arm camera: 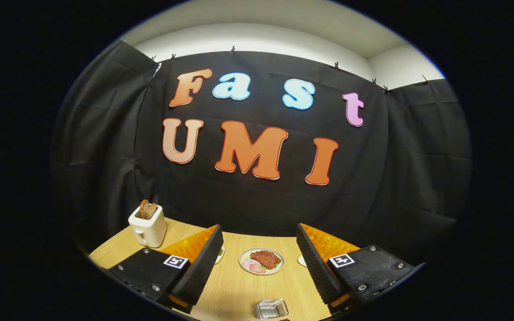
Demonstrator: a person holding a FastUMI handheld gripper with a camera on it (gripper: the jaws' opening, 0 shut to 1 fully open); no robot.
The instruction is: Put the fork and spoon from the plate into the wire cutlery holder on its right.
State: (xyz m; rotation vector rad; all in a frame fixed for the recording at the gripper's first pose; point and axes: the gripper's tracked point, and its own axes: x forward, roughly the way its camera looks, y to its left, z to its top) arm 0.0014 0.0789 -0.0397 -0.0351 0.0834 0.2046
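Black ribbed fingers of our tool stand wide apart and hold nothing. Between them, near the desk's far edge, sits a small round plate with meat and ham slices; we see no fork or spoon on it. The silver wire cutlery holder lies near the front edge. We should tilt down and find the cutlery first. A white toaster with toast stands at the far left corner of the wooden desk, well apart.

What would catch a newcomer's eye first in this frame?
Probably the gripper, its two black ridged fingers spread wide open and holding nothing above the wooden table. Between and just beyond them sits a plate of food, with a small wire holder nearer, low between the fingers. A white toaster with toast stands beyond the left finger.
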